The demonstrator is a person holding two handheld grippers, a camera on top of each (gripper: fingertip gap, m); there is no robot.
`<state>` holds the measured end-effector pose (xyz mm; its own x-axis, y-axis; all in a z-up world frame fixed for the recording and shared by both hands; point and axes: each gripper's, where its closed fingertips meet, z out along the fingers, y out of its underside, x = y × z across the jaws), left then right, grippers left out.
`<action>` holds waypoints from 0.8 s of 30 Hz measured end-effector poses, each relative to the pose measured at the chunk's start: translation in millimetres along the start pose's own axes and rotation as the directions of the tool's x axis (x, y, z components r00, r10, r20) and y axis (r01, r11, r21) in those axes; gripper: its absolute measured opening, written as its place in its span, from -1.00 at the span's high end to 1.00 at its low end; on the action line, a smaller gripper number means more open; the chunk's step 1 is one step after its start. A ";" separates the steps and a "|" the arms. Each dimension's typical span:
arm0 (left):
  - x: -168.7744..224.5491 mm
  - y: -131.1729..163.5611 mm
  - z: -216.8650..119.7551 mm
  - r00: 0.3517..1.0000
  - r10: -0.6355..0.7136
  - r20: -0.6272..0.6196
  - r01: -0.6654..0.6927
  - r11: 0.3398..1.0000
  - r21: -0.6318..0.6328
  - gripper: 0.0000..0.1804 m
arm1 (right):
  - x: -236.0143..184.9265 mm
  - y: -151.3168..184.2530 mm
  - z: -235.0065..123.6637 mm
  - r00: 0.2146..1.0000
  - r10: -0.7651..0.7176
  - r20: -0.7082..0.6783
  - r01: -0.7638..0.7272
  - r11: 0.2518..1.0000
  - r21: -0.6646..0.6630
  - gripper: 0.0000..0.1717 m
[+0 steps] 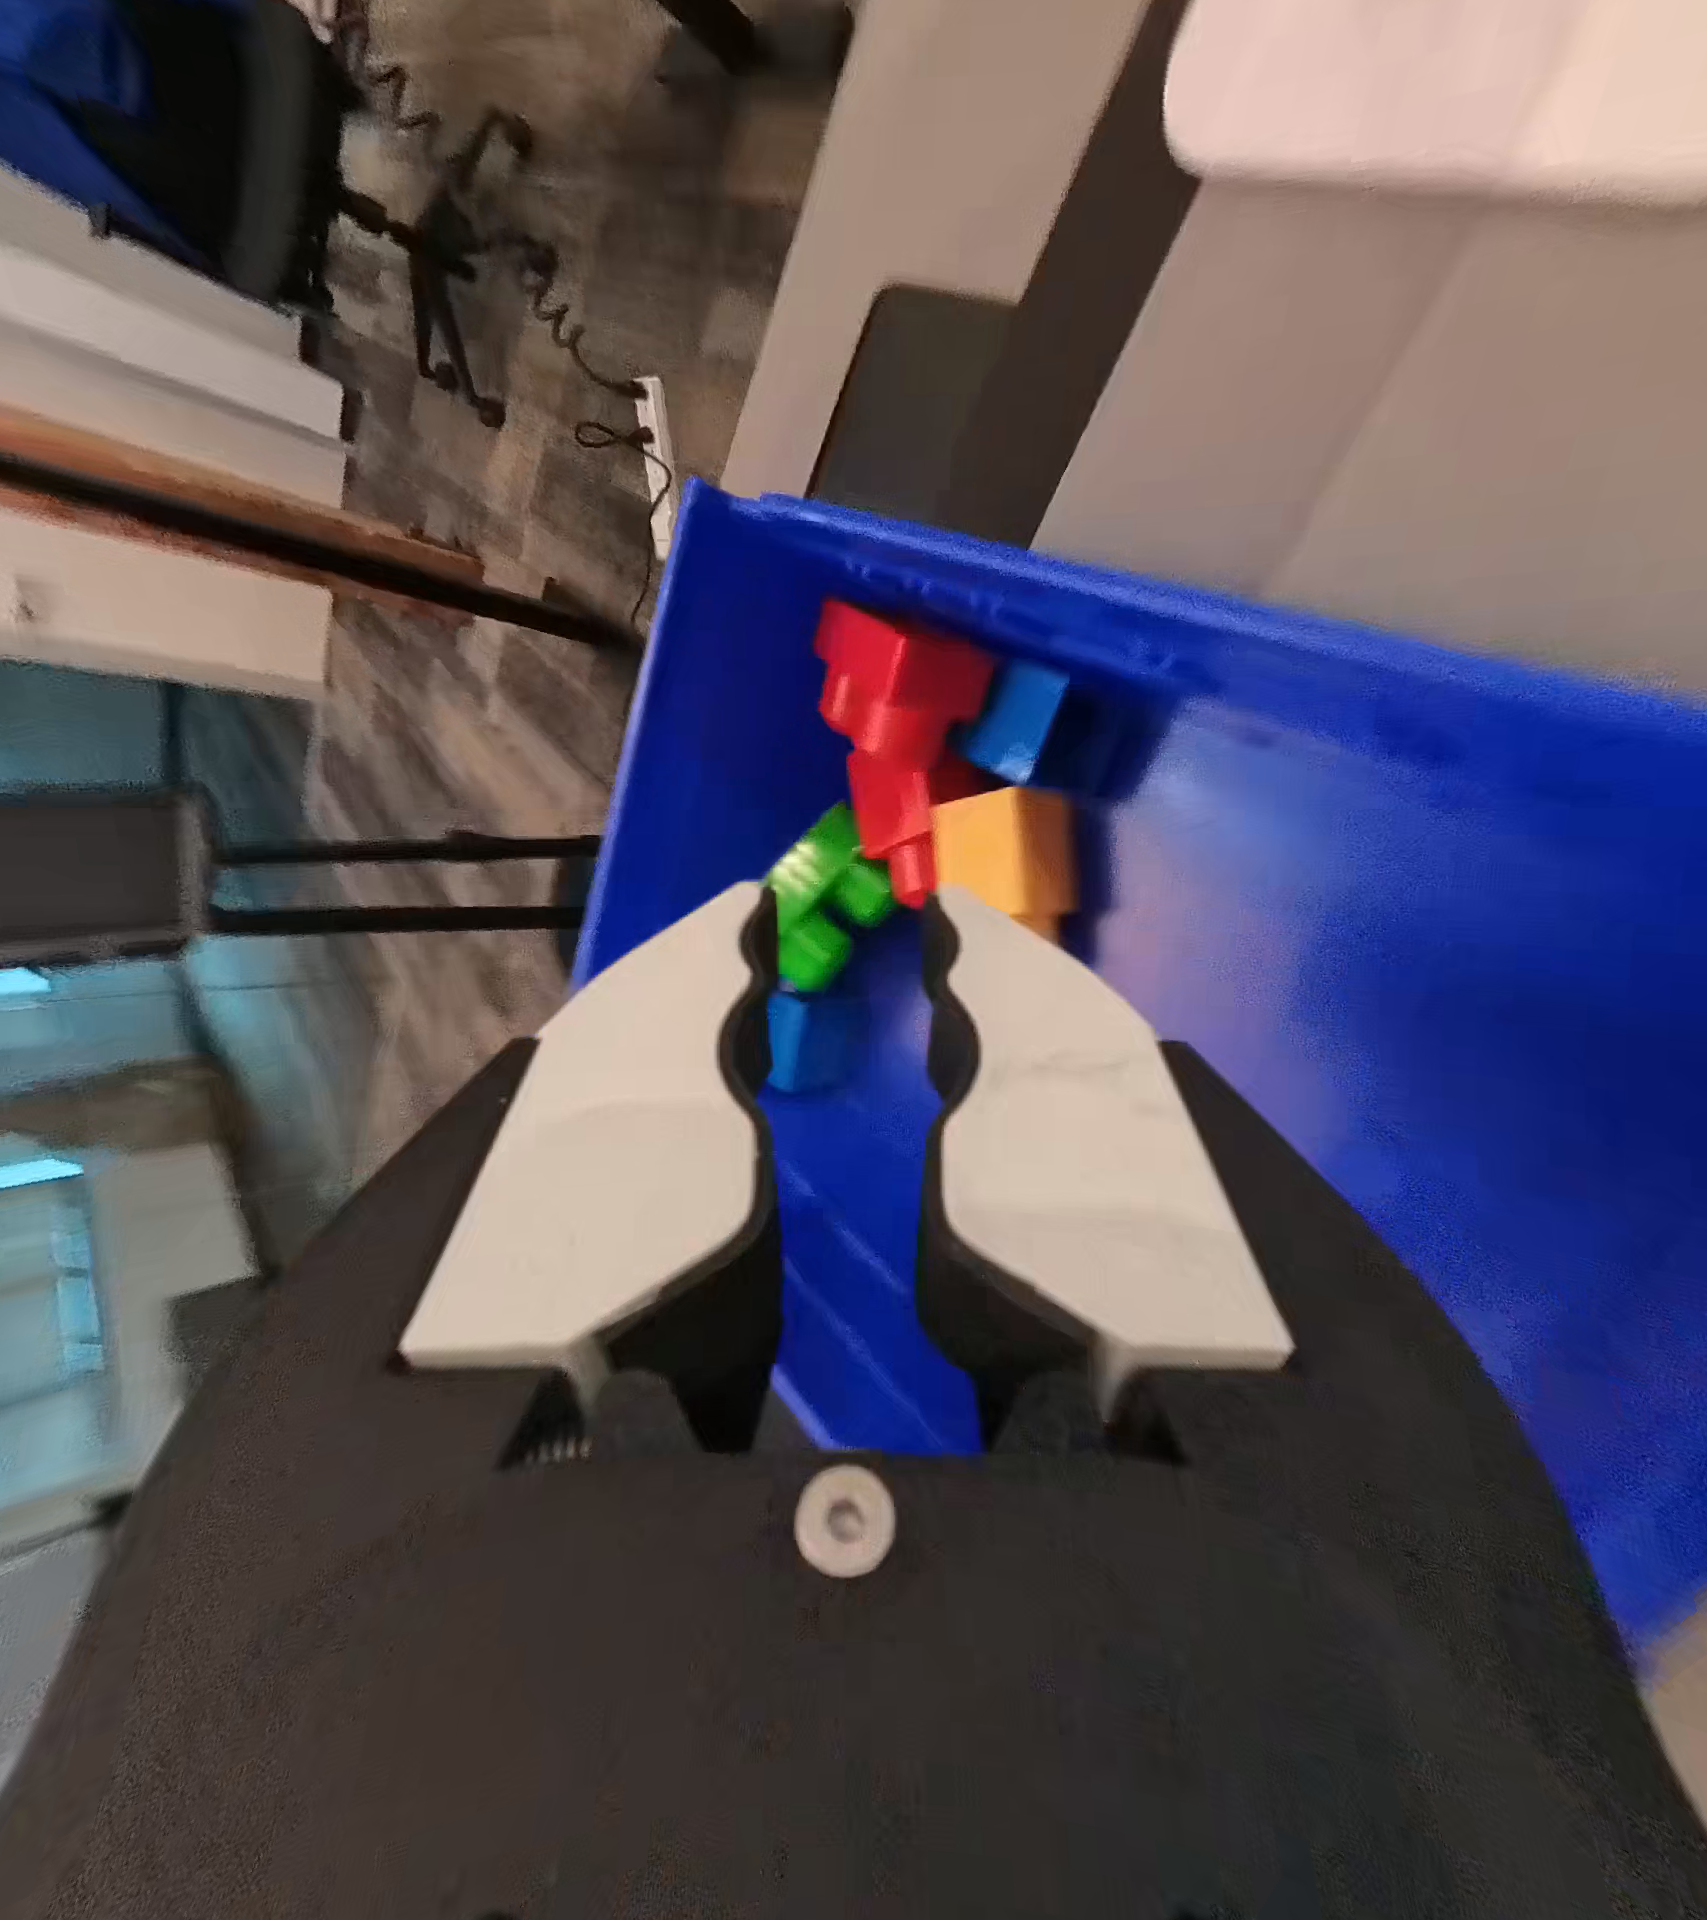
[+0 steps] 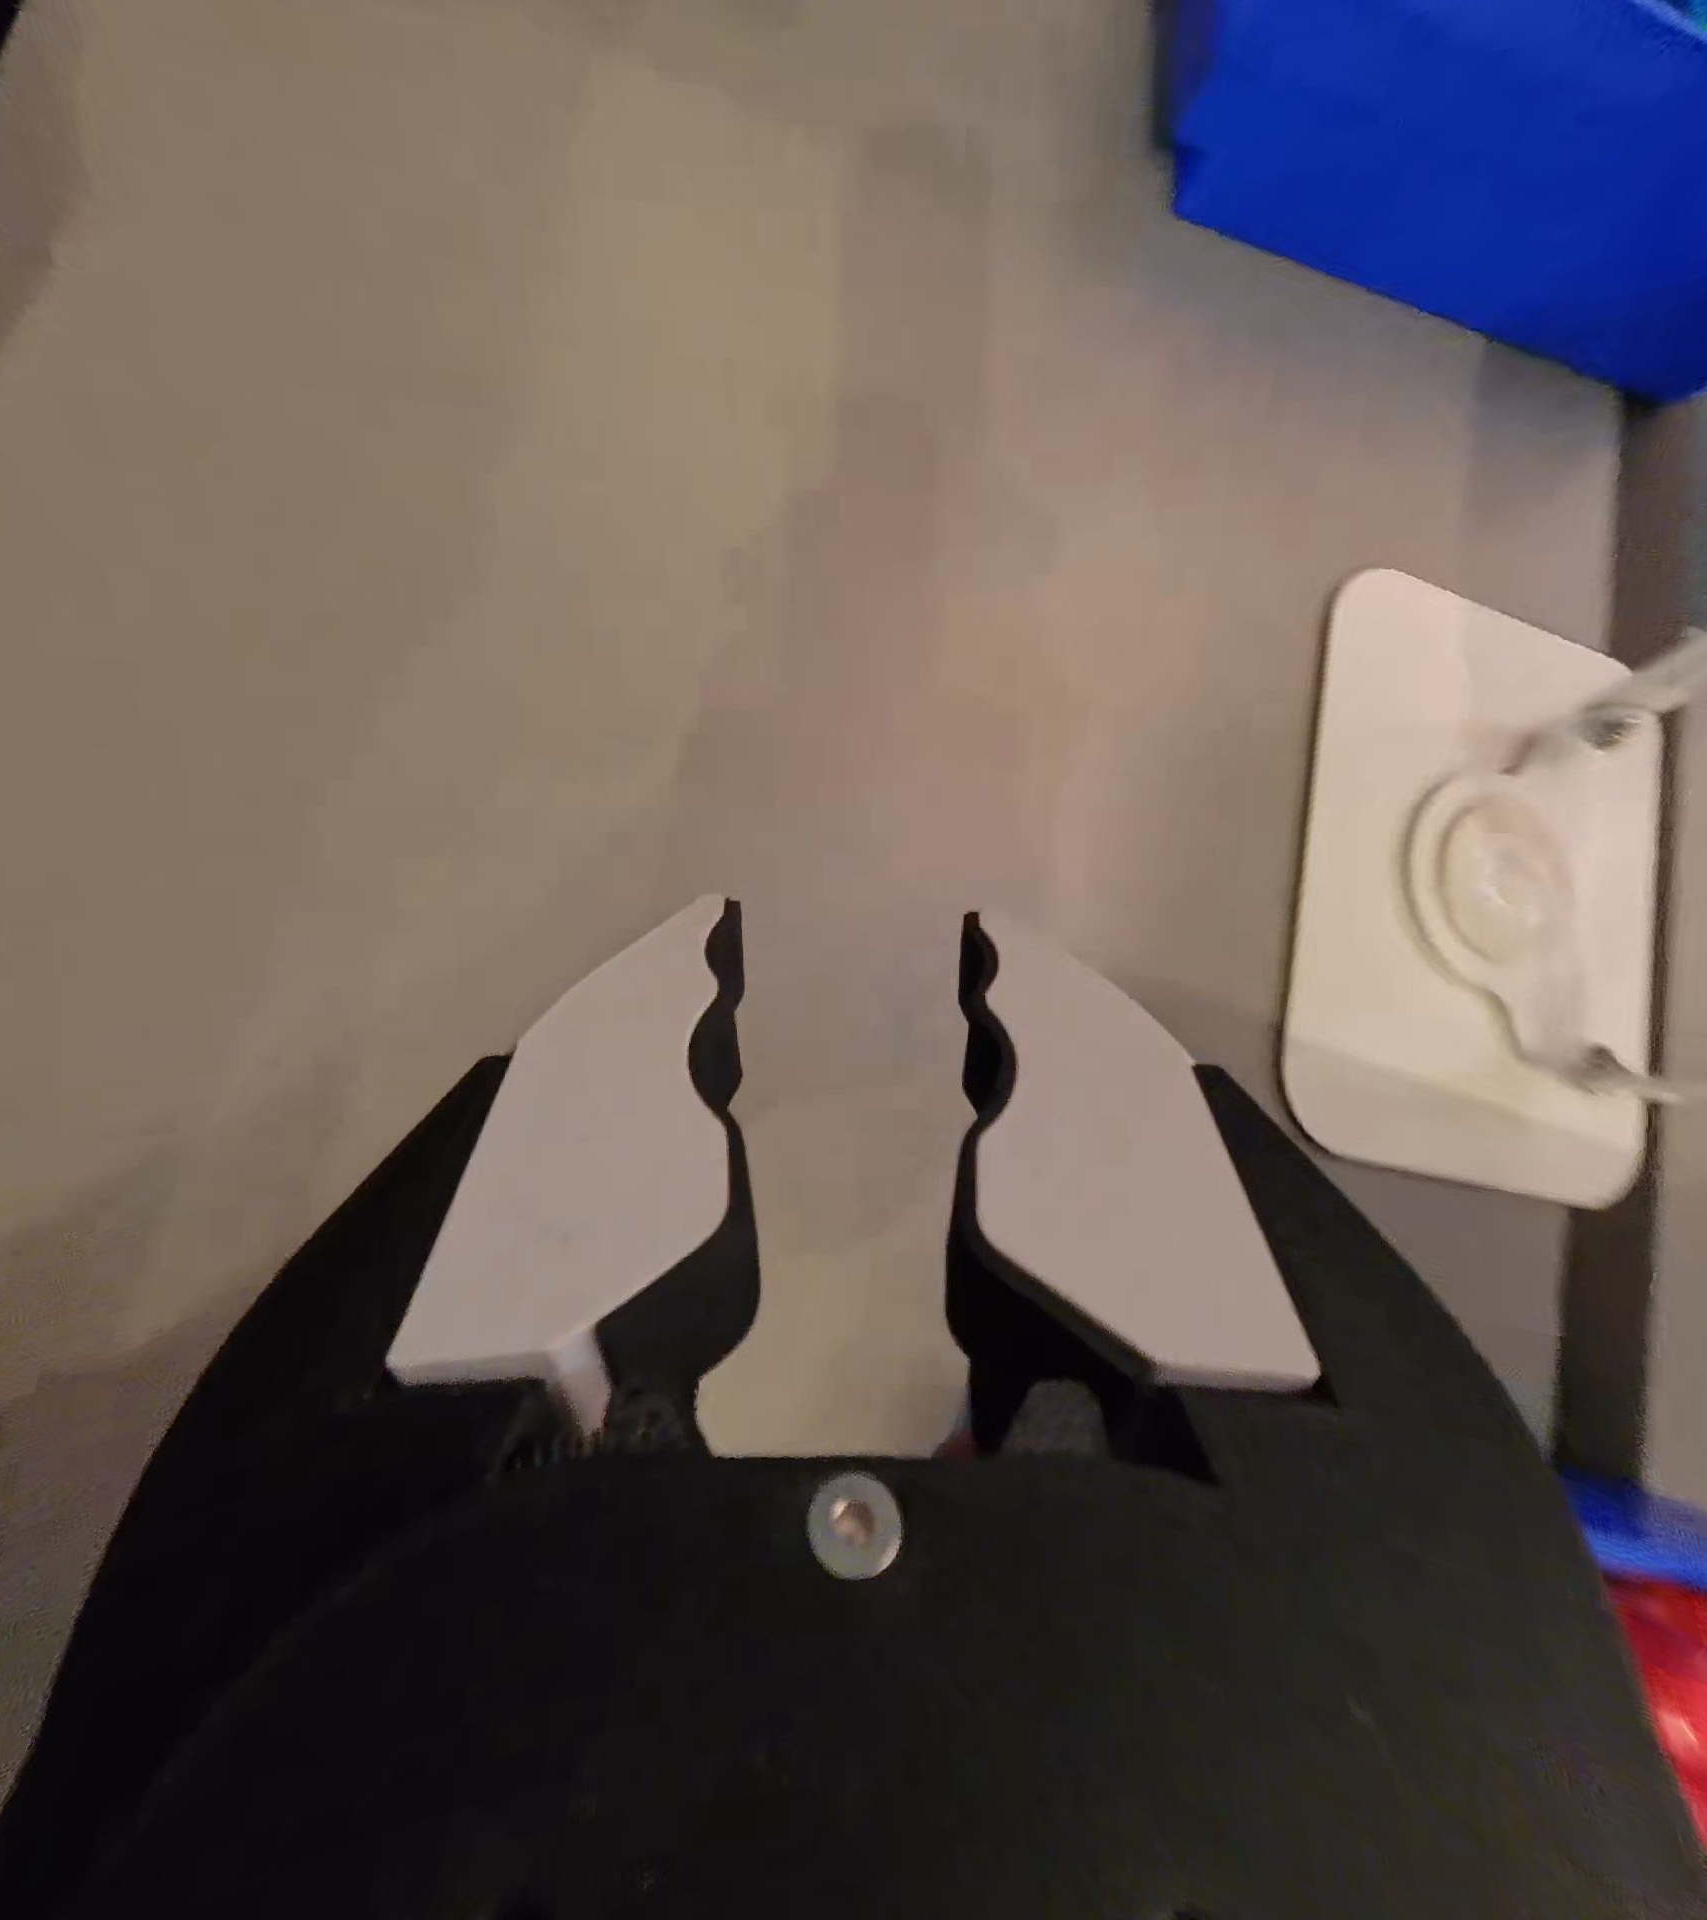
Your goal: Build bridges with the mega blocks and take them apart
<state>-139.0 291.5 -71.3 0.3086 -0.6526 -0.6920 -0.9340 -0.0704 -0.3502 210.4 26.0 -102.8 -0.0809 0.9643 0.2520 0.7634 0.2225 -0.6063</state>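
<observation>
Blocks (image 1: pixel 916 769) lie in the bin (image 1: pixel 1451 935); left tongs (image 1: pixel 849 914), narrow and empty, must close on one; right tongs (image 2: pixel 851 920) hover empty over the worktop (image 2: pixel 413 520).

blocks piled in one corner of the bin

the blocks (image 1: pixel 916 790) lie heaped inside the bin (image 1: pixel 1451 935), crowded against its far wall and one corner. the left gripper (image 1: pixel 844 914) reaches into the bin, its parted fingertips just before the heap, gripping none of it. the right gripper (image 2: pixel 851 920) hangs over bare table (image 2: pixel 413 520); the bin (image 2: pixel 1472 177) stands ahead to its right, a flat plate (image 2: pixel 1431 790) nearer on the right.
</observation>
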 end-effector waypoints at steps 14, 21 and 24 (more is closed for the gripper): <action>-11.8 84.7 123.1 0.885 0.367 -0.287 -0.456 0.811 -0.367 0.34 | -18.5 2.4 56.5 0.986 0.057 0.158 -0.071 0.994 0.088 0.60; -13.5 95.2 136.0 0.892 0.381 -0.242 -0.450 0.798 -0.400 0.63 | -18.6 5.5 62.8 0.987 0.054 0.153 -0.068 0.994 0.090 0.63; -10.8 102.9 132.6 0.907 0.356 -0.224 -0.420 0.797 -0.434 0.63 | -15.4 5.0 62.3 0.988 0.060 0.142 -0.075 0.991 0.107 0.64</action>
<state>-214.6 391.4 -183.6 -0.0929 -0.7859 -0.6113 -0.9522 -0.1093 0.2853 175.5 21.2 -156.8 -0.1255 0.9865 0.1056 0.6947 0.1634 -0.7006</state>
